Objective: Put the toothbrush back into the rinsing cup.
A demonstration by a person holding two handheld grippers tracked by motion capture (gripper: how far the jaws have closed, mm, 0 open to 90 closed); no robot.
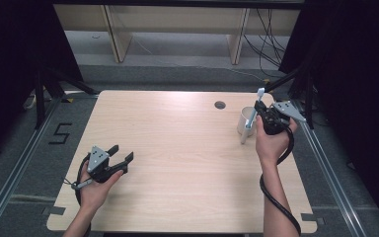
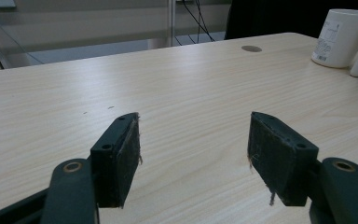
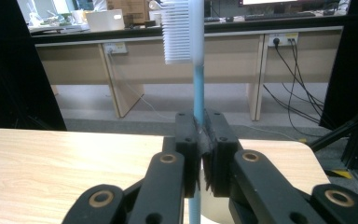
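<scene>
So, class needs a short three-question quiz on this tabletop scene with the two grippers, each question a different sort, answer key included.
1. True or false: the left gripper has its jaws shut on the pale wooden table.
2. What does the right gripper hold? A) a metal spoon B) a blue-and-white plastic toothbrush C) a black marker
3. Fill in: the toothbrush's bristled head points ____ in the right gripper view.

Key
1. False: its jaws stand apart, holding nothing.
2. B: the jaws clamp its handle, right beside the white plastic mug.
3. Upward.
</scene>
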